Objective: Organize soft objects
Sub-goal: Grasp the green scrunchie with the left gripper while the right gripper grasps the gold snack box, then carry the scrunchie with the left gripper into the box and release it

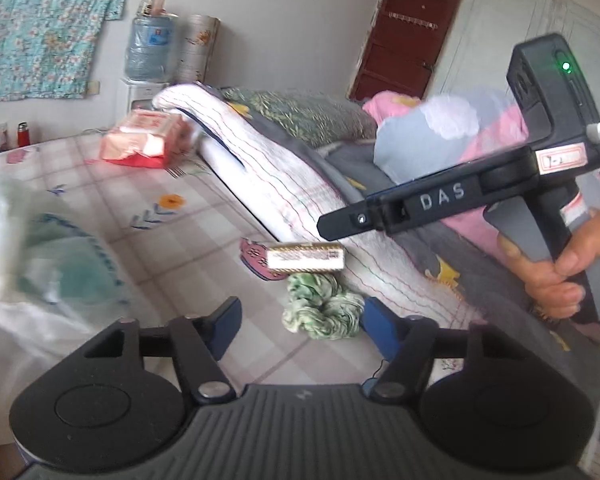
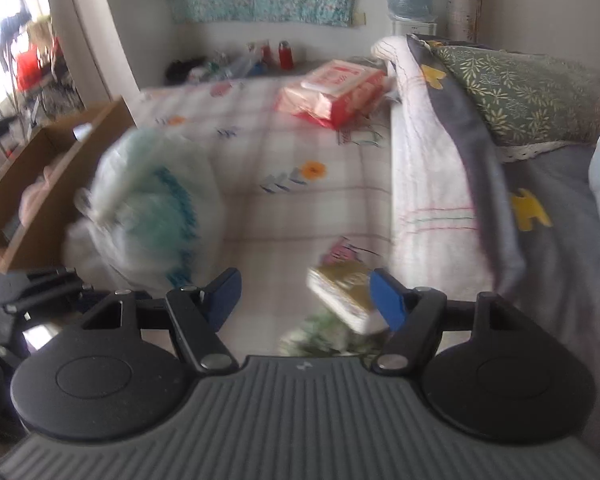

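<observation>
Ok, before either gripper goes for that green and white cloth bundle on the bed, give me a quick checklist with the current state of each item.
1. Left gripper empty, jaws apart: ok.
2. Right gripper empty, jaws apart: ok.
3. Cloth bundle lying free on the bed sheet: ok, nothing on top in the left wrist view.
4. Gold and white box clear of the bundle: not ok, it lies right beside it.
5. Left pads around the bundle: not ok, it sits by the right-hand pad, off centre.
6. Sharp view from the right wrist: not ok, motion blur.
</observation>
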The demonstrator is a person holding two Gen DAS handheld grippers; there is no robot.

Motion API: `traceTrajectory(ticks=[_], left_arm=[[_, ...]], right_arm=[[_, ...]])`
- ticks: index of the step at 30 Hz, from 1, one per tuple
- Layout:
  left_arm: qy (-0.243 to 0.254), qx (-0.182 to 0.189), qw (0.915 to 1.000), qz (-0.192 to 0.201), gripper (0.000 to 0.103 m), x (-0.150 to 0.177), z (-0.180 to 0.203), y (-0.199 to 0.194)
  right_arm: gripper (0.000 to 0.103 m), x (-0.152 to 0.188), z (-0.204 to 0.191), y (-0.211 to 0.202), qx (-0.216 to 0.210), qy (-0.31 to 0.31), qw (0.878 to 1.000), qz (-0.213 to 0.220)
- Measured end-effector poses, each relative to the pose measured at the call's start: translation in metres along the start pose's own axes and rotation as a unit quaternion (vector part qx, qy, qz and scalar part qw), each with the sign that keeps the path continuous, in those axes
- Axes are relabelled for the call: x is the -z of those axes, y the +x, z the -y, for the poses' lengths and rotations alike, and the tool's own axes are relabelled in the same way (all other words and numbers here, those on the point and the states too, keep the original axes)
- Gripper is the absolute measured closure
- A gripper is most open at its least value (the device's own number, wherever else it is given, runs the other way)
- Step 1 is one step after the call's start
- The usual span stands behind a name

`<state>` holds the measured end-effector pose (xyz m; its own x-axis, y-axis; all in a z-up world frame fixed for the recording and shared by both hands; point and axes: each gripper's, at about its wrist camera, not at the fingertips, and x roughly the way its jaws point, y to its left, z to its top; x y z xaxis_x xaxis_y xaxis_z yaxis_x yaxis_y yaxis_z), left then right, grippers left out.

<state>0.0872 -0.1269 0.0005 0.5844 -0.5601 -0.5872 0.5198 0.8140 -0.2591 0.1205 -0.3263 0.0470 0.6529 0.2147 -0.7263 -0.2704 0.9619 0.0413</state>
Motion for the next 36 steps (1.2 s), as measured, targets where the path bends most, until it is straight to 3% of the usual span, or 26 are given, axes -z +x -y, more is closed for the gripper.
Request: traceTrajectory(ticks=[7,12,16,21,25,29,36], left_arm=[[-0.014,0.003,0.9995,-0.029,0.047,0.002,-0.006,0.046],[-0.032,0.012,0.9982,-0.049,0.047,-0.001,-0.012,0.074],[-0.037,0.015,0.9968,-0.069,0.054,-0.002,-0.013,0.094],[-0.055,0.012,0.9947,-0.086,0.065,-0.001,-0.017,0.109],[-0.062,0.005,0.9945,-0.084,0.084,-0.002,-0.021,0.109],[-0.071,0.000,0.9947,-0.075,0.089,-0.002,-0.023,0.100],[-0.070,0.004,0.9967,-0.041,0.090,-0.011,-0.019,0.068]], right_arm=[[0.034,0.006,0.004,0.038,-0.006,-0.098,0.994,-0.037],[0.037,0.004,0.010,0.072,-0.001,-0.123,0.990,-0.068],[0.045,0.004,0.015,0.088,0.001,-0.133,0.987,-0.086],[0.053,0.000,0.028,0.091,-0.004,-0.092,0.992,-0.083],[0.061,-0.001,0.043,0.090,-0.012,-0.033,0.997,-0.074],[0.074,-0.006,0.054,0.080,-0.018,0.023,0.998,-0.057],[0.078,-0.009,0.060,0.054,-0.010,0.073,0.997,-0.020]])
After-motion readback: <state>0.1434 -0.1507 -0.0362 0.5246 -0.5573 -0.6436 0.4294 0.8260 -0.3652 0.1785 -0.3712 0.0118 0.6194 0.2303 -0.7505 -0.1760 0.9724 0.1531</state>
